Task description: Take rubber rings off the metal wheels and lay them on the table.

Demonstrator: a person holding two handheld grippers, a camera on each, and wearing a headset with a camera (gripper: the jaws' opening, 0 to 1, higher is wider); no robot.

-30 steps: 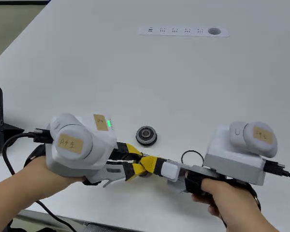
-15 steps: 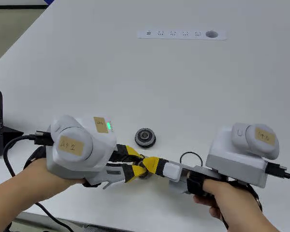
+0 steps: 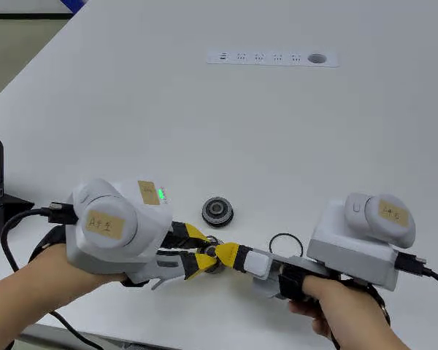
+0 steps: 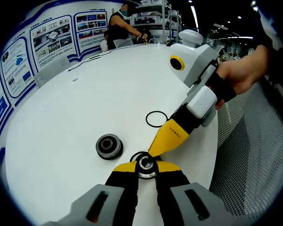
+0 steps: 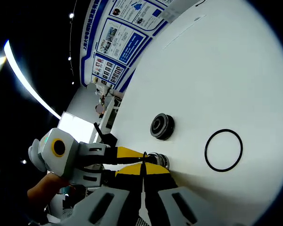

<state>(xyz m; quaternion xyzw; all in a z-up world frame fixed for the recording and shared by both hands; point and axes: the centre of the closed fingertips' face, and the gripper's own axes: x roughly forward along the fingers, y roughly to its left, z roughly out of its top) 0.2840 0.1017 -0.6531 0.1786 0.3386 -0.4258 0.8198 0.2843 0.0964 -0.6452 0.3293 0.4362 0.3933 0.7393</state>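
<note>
Stretching white tabletop [image 3: 277, 131] (posters [image 4: 52, 40] lining walls), left gripper [image 3: 203, 250] clamping wheel [image 4: 145, 165], right gripper [image 5: 144, 168] closed.

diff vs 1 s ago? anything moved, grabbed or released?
The right gripper drew back slightly toward its own side, so the tips no longer cross. The held wheel now shows between the jaws of the left gripper. Nothing was let go. Unchanged: left gripper clamped on that wheel; other wheel and loose ring on the table.
</note>
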